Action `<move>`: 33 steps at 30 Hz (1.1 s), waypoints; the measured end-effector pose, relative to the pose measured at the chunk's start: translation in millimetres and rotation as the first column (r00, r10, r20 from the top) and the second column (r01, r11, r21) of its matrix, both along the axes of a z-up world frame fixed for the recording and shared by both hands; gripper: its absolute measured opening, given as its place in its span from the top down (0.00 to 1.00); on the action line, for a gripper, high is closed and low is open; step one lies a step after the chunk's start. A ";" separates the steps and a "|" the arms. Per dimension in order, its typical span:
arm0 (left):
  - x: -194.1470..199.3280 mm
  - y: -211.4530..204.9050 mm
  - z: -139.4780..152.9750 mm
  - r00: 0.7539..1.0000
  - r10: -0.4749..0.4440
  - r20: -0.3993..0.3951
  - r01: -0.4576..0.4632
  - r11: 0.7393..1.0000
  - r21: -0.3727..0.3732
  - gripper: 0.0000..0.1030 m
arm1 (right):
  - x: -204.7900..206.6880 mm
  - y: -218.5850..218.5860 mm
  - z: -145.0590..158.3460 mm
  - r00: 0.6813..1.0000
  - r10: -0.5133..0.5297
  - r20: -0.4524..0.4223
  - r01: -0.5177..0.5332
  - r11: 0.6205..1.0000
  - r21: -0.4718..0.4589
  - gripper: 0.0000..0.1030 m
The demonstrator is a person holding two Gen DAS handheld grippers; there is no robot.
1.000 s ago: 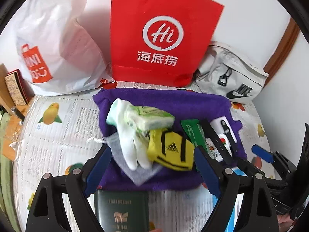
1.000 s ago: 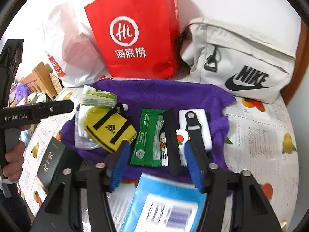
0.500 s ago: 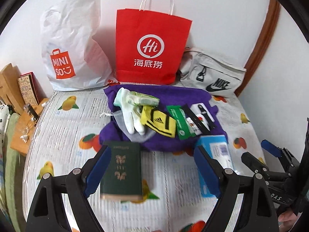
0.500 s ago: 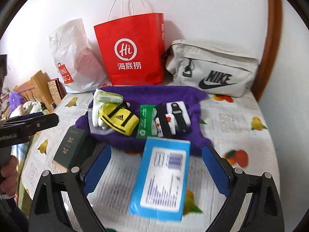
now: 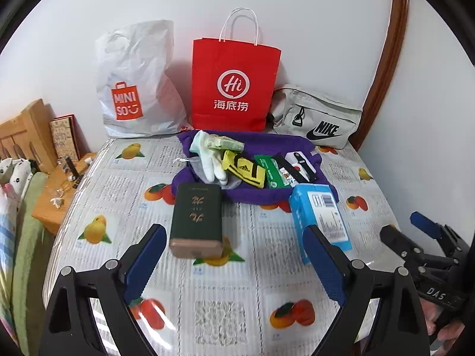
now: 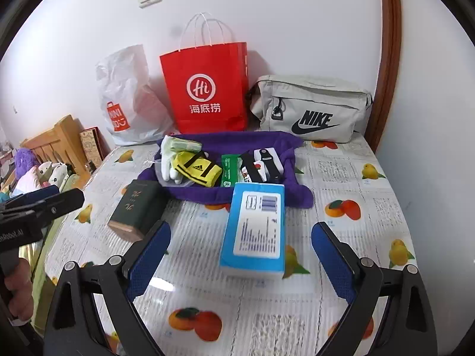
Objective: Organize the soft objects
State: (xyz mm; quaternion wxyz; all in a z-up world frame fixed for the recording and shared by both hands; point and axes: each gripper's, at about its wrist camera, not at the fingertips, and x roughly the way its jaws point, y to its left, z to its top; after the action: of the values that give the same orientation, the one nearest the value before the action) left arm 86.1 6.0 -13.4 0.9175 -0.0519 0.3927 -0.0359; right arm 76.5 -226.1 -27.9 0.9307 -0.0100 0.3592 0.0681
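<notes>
Both grippers were off the pile, nothing in either: left gripper [image 5: 233,259] jaws had just been opening, right gripper [image 6: 240,259] spread wide. Soft stuff, white glove [image 5: 207,160] and yellow sock [image 5: 246,170], sat on the purple towel [image 6: 285,154] beside the wrappers. Probably best to go in from above, pinch fabric only, avoid the green box [image 5: 196,218] and blue pack [image 6: 256,222]

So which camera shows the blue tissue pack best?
The right wrist view: the blue tissue pack lies centred, label fully visible. In the left wrist view it sits off to the right, its near end hidden behind a gripper finger.
</notes>
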 end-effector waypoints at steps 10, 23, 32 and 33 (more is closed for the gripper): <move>-37.6 -5.1 -1.6 0.999 0.010 0.034 -0.010 1.000 0.007 0.09 | -41.6 -7.1 -1.0 0.999 -0.015 0.028 0.014 1.000 0.006 0.08; -52.8 -13.6 -3.9 0.999 0.002 0.043 -0.003 1.000 0.017 0.09 | -60.5 -11.3 -6.6 0.999 -0.021 0.038 0.021 1.000 0.002 0.08; -56.4 -15.4 -2.6 0.999 -0.002 0.045 0.002 1.000 0.016 0.09 | -63.9 -11.2 -6.9 0.999 -0.016 0.039 0.016 1.000 -0.006 0.08; -57.0 -15.6 -2.4 0.999 -0.004 0.044 0.004 1.000 0.015 0.09 | -64.5 -11.5 -7.3 0.999 -0.015 0.039 0.015 1.000 -0.005 0.08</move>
State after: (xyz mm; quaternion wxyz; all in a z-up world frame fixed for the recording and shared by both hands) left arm 29.1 -9.6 -15.7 0.9262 -0.0434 0.3728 -0.0359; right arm 12.0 -237.6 -35.2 0.9381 -0.0110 0.3410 0.0599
